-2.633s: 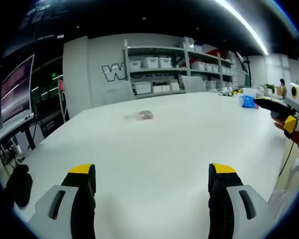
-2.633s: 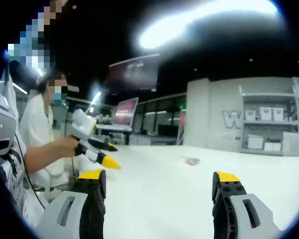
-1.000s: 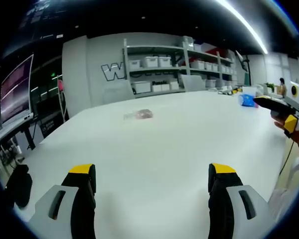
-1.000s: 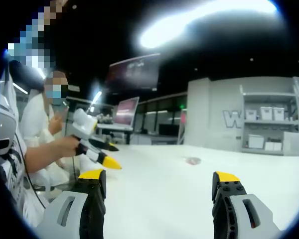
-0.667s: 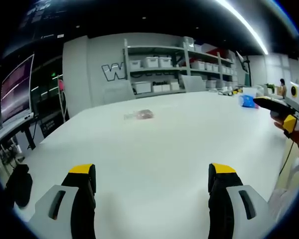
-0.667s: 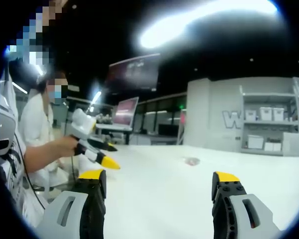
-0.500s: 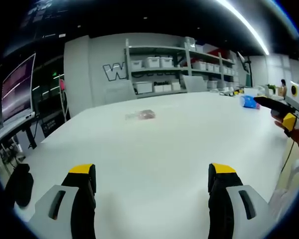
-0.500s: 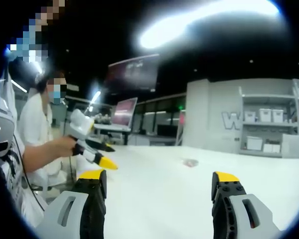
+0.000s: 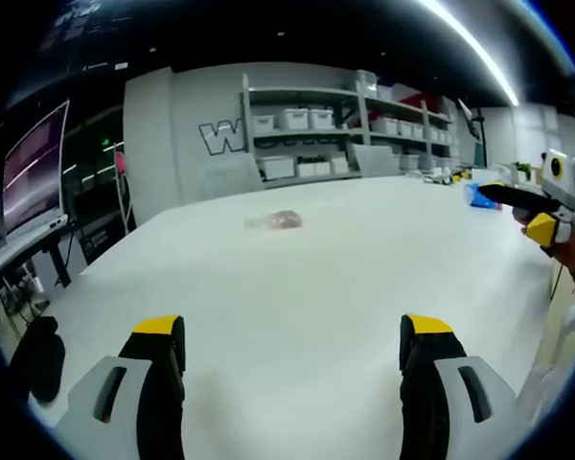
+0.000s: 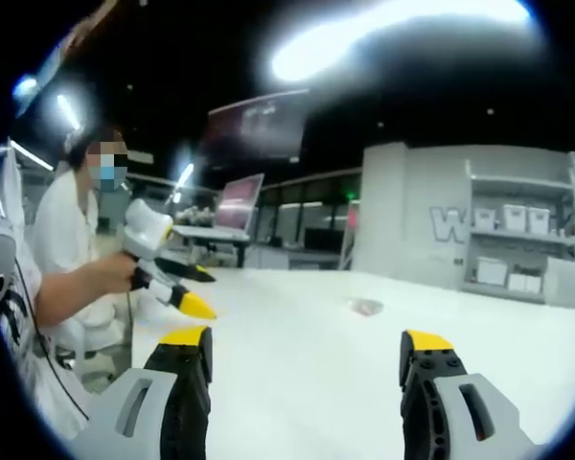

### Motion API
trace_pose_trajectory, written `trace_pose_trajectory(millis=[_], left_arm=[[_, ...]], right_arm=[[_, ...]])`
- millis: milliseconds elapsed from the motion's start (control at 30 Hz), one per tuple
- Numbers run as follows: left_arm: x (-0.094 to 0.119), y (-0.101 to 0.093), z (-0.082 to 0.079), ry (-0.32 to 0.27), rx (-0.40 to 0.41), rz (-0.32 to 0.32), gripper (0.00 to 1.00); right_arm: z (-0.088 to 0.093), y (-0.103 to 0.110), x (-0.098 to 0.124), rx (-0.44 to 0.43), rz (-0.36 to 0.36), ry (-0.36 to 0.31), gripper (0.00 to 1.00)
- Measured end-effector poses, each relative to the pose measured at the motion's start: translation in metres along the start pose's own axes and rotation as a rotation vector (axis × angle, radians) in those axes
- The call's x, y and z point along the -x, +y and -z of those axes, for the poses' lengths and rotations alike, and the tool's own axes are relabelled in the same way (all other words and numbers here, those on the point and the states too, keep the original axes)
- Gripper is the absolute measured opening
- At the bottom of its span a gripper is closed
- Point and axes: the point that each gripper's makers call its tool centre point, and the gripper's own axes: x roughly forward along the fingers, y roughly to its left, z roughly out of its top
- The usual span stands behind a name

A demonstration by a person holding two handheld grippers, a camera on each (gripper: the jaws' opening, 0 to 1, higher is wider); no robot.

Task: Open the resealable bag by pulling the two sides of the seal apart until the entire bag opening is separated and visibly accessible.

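- Compared with half a second ago, very little has changed: the right gripper view has rolled and swung slightly, so the person's torso sits nearer its left edge, and in the left gripper view the right gripper (image 9: 537, 206) rides a touch higher at the right edge. That reads as camera motion, not motion of the things.
- Nothing on the white table (image 9: 316, 287) has shifted. The resealable bag (image 9: 274, 220) lies flat on the far part of it, well apart from both tools, small and with something pinkish inside; its seal is too small to read.
- My judgement is that the task has not begun: neither tool is near the bag, so the reach toward it comes first.
- The left gripper (image 9: 287, 335) hovers over the near table with its yellow-tipped jaws spread wide, nothing between them.
- The right gripper, seen along its own jaws (image 10: 307, 345), is likewise spread wide and empty.
- The left gripper view alone shows the storage shelves (image 9: 345, 134) with white bins behind the bag, and a blue object (image 9: 479, 196) far right on the table.
- The right gripper view alone shows the left gripper (image 10: 177, 287) from outside, held in a hand (image 10: 115, 273), jaws apart, plus a laptop (image 10: 232, 216) on the far left; there the bag (image 10: 365, 307) sits ahead, right of centre.
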Motion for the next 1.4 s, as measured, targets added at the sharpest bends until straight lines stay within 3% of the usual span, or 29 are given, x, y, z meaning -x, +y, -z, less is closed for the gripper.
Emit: trace_pose_trajectory(millis=[433,1133,1400], left_arm=[[0.001,0.001,0.000,-0.001,0.002,0.004,0.92],[0.000,0.005,-0.004,-0.011,0.015,-0.003,0.91],[0.000,0.003,-0.004,-0.010,0.006,0.003,0.91]], right_arm=[[-0.004,-0.006,-0.015,0.062,0.004,0.036,0.70],[-0.008,-0.009,-0.035,0.051,0.003,0.045,0.61],[-0.002,-0.009,-0.040,0.045,0.003,0.070,0.59]])
